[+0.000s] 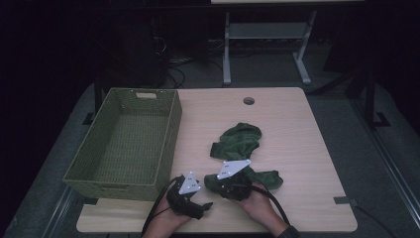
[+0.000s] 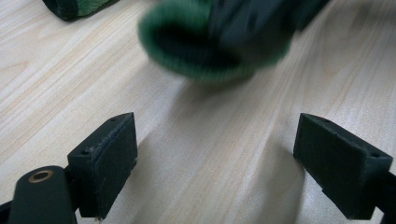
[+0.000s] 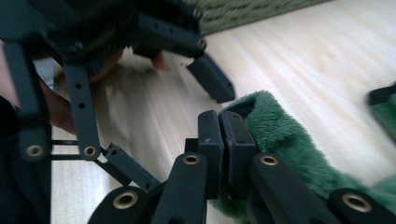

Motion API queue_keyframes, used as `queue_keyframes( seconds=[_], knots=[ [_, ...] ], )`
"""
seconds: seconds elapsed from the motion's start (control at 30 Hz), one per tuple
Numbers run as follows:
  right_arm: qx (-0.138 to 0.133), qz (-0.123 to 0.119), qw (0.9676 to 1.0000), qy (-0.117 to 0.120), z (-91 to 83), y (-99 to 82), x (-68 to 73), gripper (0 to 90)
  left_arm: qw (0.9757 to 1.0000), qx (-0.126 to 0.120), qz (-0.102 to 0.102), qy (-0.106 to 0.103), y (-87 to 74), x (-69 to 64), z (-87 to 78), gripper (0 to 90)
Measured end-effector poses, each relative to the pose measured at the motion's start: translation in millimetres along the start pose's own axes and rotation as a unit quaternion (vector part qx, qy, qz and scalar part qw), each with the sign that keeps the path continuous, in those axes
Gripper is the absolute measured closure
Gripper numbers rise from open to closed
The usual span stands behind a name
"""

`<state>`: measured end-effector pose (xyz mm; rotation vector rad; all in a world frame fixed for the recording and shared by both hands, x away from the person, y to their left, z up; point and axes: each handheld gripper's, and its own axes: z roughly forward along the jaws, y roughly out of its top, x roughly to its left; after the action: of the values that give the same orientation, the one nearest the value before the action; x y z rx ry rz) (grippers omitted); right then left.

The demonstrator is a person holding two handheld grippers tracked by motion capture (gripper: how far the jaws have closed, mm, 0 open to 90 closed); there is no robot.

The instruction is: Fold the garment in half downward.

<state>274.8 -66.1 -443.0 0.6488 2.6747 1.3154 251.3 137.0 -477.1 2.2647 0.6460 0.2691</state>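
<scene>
Item: green sock [image 1: 265,178], lying at lower centre of the worktop [image 1: 297,129]; we are pinching its cuff with the right gripper [image 3: 219,140] fingers. Left gripper [image 2: 215,158] fingers are standing wide.

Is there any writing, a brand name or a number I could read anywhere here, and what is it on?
None: no readable text on the green basket, the green socks, the wooden table, the left gripper or the right gripper. The background is too dark to tell.
</scene>
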Motion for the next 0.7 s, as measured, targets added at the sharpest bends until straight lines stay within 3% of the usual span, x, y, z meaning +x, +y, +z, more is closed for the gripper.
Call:
queue_keyframes(
  seconds=[0.17, 0.3, 0.53, 0.7],
  knots=[
    [-0.028, 0.020, 0.9994, 0.000, -18.0, -1.4, -7.8, 87.0, 1.0000, -0.001, 0.000, -0.001, -0.1, -0.1, 0.1, 13.1],
    [-0.060, 0.038, 0.9974, -0.006, -44.2, -7.4, -18.0, 86.9, 1.0000, 0.000, 0.001, -0.001, 0.7, 0.8, 0.7, 13.2],
    [-0.072, 0.057, 0.9948, -0.044, -66.3, -17.9, -38.9, 86.7, 1.0000, 0.000, 0.007, 0.001, 1.4, 1.7, 1.1, 13.2],
    [-0.065, 0.077, 0.9935, -0.054, -67.9, -25.6, -50.6, 85.5, 1.0000, 0.000, 0.005, 0.000, 1.4, 1.4, 1.2, 13.2]
  ],
)
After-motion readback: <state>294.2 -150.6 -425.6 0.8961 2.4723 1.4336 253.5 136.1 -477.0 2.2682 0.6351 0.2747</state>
